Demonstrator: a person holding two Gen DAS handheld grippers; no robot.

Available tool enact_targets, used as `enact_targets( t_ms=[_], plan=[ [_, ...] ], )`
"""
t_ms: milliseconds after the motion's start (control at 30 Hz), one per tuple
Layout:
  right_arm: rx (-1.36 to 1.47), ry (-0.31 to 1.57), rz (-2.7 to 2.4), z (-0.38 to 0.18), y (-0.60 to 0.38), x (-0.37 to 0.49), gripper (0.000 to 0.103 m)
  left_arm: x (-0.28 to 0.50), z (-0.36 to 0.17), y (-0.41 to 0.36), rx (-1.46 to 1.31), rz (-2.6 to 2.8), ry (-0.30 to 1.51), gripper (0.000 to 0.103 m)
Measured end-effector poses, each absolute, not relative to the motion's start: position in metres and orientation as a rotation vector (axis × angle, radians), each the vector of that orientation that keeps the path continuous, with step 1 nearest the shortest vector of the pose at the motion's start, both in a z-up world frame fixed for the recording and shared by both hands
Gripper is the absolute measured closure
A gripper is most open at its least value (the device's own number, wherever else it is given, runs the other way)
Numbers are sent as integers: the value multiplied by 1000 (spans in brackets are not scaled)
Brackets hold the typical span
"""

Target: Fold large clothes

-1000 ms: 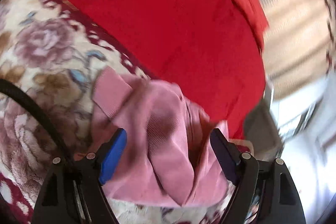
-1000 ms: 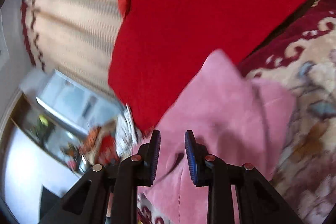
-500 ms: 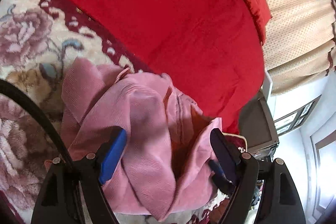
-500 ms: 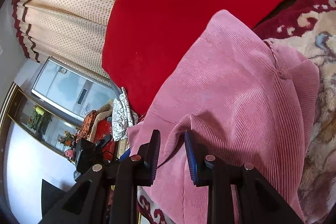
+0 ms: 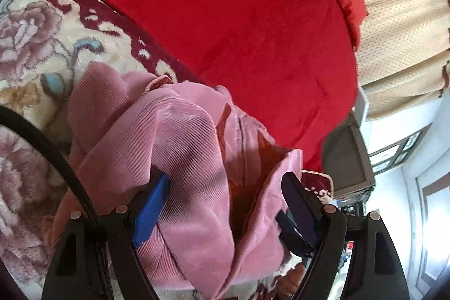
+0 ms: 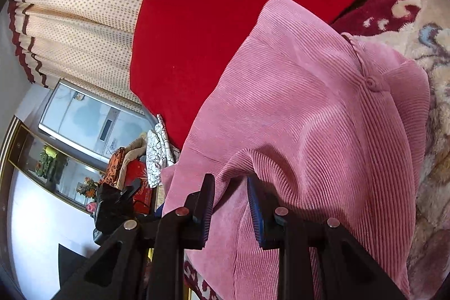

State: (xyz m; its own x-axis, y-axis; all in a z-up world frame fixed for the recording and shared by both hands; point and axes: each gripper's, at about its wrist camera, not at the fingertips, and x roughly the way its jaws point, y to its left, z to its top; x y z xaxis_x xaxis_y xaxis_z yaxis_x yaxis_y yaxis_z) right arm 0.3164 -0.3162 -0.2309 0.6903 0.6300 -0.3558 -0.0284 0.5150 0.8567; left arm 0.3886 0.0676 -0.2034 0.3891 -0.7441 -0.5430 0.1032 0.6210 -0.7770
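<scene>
A pink corduroy garment (image 5: 180,148) lies bunched on a floral rug (image 5: 36,52), its orange lining showing in an open fold. My left gripper (image 5: 225,196) is open, its jaws wide apart with the bunched cloth lying between them. In the right wrist view the same garment (image 6: 309,108) spreads smoother, with a button (image 6: 372,82) near its right edge. My right gripper (image 6: 231,189) is shut on a raised fold of the pink cloth at the garment's near edge.
A large red cover (image 5: 239,18) lies just beyond the garment, also seen in the right wrist view (image 6: 225,4). Dotted beige curtains (image 6: 78,18) hang behind. A white appliance (image 6: 84,125) and a pile of clothes (image 6: 146,159) stand to the left.
Both views have steadied and come closer to the garment. The left jaws stay wide over the bunched cloth. The right jaws have stayed closed on the fold.
</scene>
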Motion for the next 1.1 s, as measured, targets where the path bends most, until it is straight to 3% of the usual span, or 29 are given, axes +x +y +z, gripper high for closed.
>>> enact_targets(
  t_ms=[200, 267, 333, 467, 600, 633, 700, 800, 833, 867, 900, 933, 1033, 1100],
  plan=[
    [982, 714, 443, -234, -318, 316, 75, 410, -217, 54, -745, -586, 1085, 22],
    [985, 715, 442, -235, -319, 316, 75, 417, -218, 52, -757, -603, 1070, 34],
    [992, 717, 442, -237, -320, 316, 77, 426, -219, 51, -759, -608, 1075, 70],
    [1008, 719, 440, -242, -323, 316, 77, 437, -217, 68, -865, -646, 974, 83],
    [1017, 719, 436, -245, -326, 315, 77, 438, -215, 127, -1098, -570, 727, 81],
    [1013, 719, 433, -244, -327, 315, 77, 435, -220, 139, -1134, -503, 686, 72],
    [997, 719, 418, -241, -329, 313, 77, 429, -232, 160, -1163, -347, 673, 63],
    [890, 606, 358, -209, -342, 303, 75, 429, -239, 169, -1204, -332, 703, 61],
    [844, 558, 307, -195, -349, 300, 67, 428, -236, 167, -1192, -328, 705, 51],
    [816, 535, 266, -188, -353, 299, 28, 427, -230, 162, -1160, -324, 708, 43],
    [779, 517, 191, -177, -363, 299, 6, 426, -225, 156, -1128, -320, 711, 30],
    [765, 508, 150, -174, -368, 301, 0, 425, -221, 152, -1091, -313, 720, 26],
    [709, 504, 92, -170, -385, 325, 0, 426, -221, 143, -1050, -323, 763, 26],
    [726, 564, 123, -178, -392, 346, 6, 428, -224, 139, -1012, -301, 793, 26]
  ],
)
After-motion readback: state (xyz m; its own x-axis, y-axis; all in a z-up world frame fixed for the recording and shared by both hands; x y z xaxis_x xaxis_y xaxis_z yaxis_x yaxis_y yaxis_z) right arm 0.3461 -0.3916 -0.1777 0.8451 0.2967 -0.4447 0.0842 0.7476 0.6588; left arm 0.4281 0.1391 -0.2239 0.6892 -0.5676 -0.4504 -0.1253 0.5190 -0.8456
